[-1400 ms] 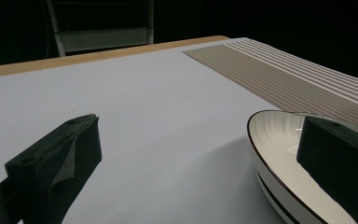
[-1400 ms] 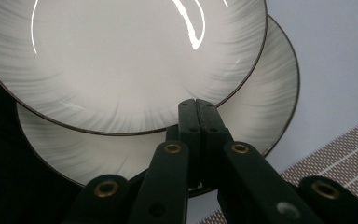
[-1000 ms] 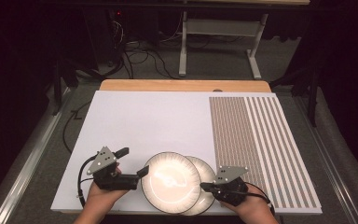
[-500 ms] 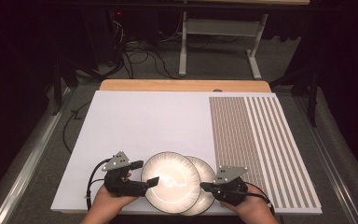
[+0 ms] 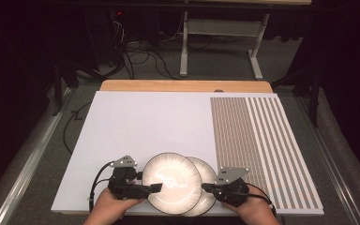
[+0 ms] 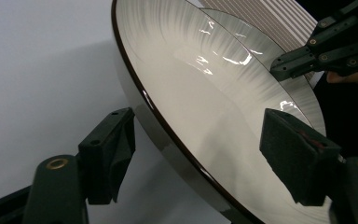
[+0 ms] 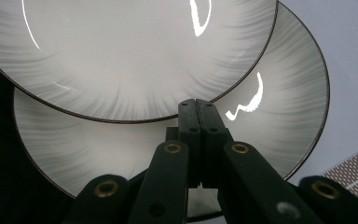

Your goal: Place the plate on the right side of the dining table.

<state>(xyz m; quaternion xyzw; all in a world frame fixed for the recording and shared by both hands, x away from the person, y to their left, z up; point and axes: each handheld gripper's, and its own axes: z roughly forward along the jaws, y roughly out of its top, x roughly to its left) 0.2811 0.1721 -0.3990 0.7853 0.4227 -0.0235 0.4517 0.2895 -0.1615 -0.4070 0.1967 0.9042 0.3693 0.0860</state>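
while your right hand-held gripper (image 5: 209, 188) pins the lower plate (image 5: 205, 187) by its near-right rim, the upper plate (image 5: 171, 177) lies overlapped on it, resting partly on that plate and partly over the white worktop (image 5: 140, 122) at the near edge. in the right gripper view the jaws stand pressed together on the lower plate's rim (image 7: 242, 140), which i judge is meant to steady it so the upper plate can be lifted or slid off without dragging its partner along.

your left hand-held gripper (image 5: 155, 187) sits at the upper plate's left rim. in the left gripper view its jaws are apart, one pad (image 6: 114, 149) outside and under the rim, the other (image 6: 298, 158) over the plate's face (image 6: 205, 102), with clear gaps on both sides; the rim is between them but not yet pinched. this straddle looks like a set-up for an edge grip.

against the earlier frames: a second ago your left gripper stood further left and clear of the plate, angled away; it has since come in to the rim, and its jaws have just been closing around it. your right gripper and both plates have kept their places. the striped mat (image 5: 262, 150) to the right is untouched.
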